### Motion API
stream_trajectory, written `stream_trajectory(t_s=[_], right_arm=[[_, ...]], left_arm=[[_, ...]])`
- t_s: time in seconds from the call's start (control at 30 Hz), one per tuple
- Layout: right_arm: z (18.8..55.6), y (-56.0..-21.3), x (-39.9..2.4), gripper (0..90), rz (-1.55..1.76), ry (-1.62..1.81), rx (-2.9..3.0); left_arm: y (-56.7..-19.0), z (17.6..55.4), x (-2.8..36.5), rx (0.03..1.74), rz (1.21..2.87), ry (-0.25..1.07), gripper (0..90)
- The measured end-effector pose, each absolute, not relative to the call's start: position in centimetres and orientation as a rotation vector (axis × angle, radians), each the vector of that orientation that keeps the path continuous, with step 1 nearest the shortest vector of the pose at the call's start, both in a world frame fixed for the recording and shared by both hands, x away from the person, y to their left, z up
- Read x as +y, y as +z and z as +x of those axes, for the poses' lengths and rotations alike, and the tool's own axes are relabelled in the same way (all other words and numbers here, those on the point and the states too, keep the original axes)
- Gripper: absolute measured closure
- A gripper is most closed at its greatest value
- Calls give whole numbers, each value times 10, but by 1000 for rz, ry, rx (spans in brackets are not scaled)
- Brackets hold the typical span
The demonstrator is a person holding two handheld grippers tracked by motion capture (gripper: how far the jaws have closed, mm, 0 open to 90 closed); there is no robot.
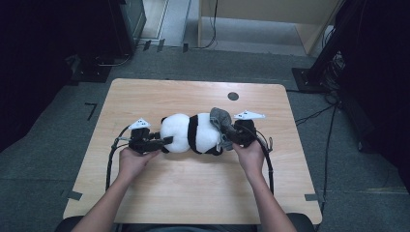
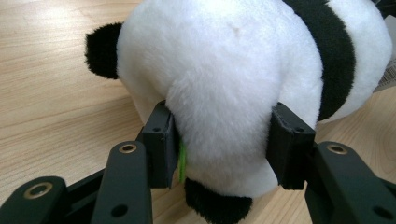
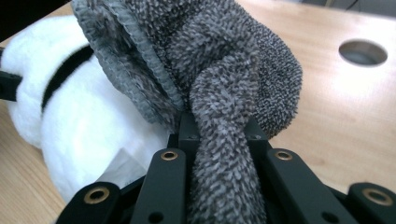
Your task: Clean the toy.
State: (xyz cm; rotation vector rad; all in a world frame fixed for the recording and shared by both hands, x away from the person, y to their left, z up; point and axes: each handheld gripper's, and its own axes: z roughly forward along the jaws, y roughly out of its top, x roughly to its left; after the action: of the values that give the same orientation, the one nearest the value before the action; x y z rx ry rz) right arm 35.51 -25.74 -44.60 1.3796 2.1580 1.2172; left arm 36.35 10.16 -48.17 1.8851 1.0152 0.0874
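Wooden table (image 1: 193, 193): one plush panda (image 1: 191, 134), one grey cloth (image 1: 221, 121), two tools.

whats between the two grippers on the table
The plush panda lies between the left gripper and right gripper, in the high view.

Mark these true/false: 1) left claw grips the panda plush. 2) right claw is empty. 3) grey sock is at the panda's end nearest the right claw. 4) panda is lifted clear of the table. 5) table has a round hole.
1) True: the left claw squeezes the panda plush.
2) False: the right claw is shut on the grey sock.
3) True.
4) False: the panda lies on the table.
5) True: the round hole is beyond the panda.
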Motion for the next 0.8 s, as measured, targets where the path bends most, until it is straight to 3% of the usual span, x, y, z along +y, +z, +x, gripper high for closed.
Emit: stream_trajectory(t_s=[0.57,0.8], right_arm=[[366,-484,-253,773,1514,1038,2328],[367,-476,-261,772,1526,977,2337]], left_arm=[[-482,367,105,1022,1890,71,502],[-482,367,106,1019,1895,72,500]])
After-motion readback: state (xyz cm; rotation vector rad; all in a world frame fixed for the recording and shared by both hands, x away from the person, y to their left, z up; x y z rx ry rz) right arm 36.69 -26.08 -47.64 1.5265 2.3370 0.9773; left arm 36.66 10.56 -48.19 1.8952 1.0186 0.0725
